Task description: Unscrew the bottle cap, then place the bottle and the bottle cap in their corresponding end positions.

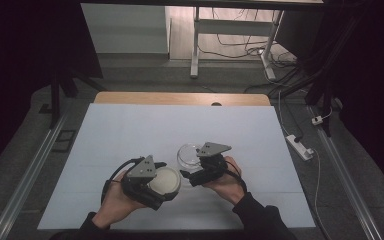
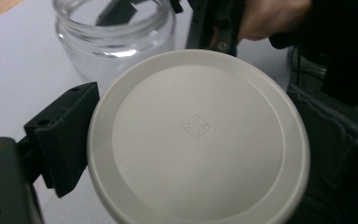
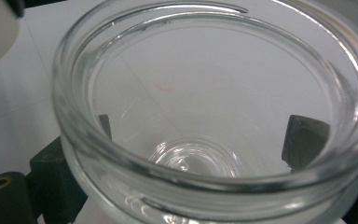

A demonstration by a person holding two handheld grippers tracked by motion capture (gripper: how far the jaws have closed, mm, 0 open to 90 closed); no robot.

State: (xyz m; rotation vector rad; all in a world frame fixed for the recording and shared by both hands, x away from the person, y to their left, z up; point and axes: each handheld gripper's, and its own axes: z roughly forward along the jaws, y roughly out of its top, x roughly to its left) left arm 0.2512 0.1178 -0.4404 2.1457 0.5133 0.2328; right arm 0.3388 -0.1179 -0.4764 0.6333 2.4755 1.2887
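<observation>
Your left gripper (image 1: 156,184) clamps the white lid (image 1: 165,182); your right gripper (image 1: 196,167) grips the open glass jar (image 1: 189,155). Capping remains undone.

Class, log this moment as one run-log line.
left gripper: shut on lid | right gripper: shut on jar | jar: open, empty | lid: off, beside jar | table

Matt cream plastic lid (image 2: 198,135); glossy clear glass jar (image 3: 205,116).

Left gripper (image 1: 164,184) fingers clamped, right gripper (image 1: 191,159) fingers clamped
</observation>
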